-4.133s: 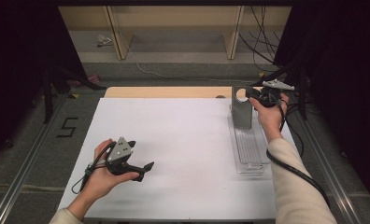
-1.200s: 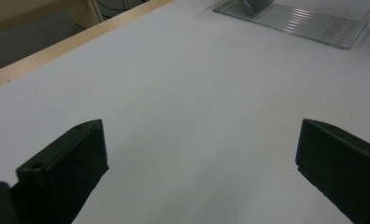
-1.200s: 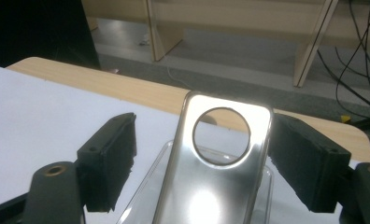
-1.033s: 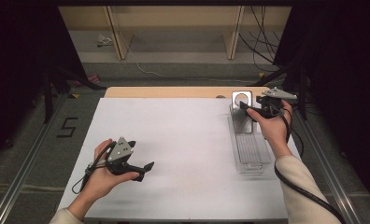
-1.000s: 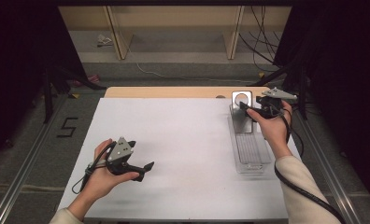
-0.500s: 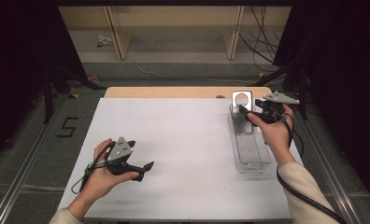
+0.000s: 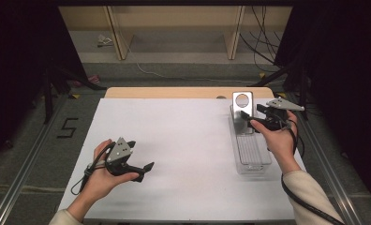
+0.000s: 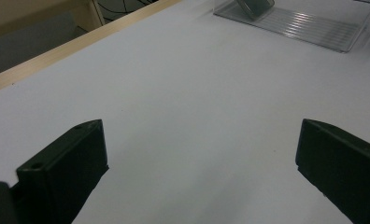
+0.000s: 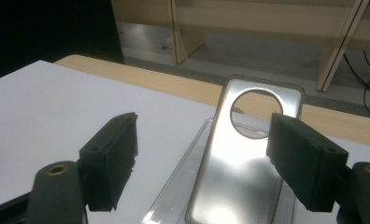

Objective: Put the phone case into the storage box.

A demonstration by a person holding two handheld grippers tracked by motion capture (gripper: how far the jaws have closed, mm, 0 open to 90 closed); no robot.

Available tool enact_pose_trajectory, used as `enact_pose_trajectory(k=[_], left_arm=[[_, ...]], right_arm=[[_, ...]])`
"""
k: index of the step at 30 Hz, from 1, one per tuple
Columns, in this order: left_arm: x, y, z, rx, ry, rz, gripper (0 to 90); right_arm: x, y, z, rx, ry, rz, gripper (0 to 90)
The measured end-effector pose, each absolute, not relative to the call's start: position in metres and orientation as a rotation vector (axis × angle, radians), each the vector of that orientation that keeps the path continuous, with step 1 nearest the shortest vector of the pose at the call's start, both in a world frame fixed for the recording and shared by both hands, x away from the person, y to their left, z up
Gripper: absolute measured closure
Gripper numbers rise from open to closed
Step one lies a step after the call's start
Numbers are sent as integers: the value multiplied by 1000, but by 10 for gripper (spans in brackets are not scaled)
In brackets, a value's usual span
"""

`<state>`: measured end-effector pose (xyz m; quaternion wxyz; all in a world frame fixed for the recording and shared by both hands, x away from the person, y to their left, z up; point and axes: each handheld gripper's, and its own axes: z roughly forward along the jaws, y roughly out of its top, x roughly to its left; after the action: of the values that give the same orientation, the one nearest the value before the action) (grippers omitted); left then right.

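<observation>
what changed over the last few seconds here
The right gripper has let go of the silver plate and drawn back, jaws open; the plate now stands propped in the clear tray, round hole on top. The left gripper stayed open at the table's near left.

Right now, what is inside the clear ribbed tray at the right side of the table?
A phone case with a round camera hole leans upright at the far end of the clear tray. The rest of the ribbed floor looks bare. The right gripper covers part of the case's lower edge.
</observation>
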<state>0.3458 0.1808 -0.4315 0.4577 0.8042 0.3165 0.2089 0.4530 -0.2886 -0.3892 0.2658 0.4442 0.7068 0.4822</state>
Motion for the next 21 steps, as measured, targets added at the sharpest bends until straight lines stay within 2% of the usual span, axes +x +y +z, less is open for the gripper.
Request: enact_pose_trajectory(k=[21], left_arm=[[345,183,-430,1974,778,519,17]], right_arm=[[427,-287,-396,1163,1963,1326,255]])
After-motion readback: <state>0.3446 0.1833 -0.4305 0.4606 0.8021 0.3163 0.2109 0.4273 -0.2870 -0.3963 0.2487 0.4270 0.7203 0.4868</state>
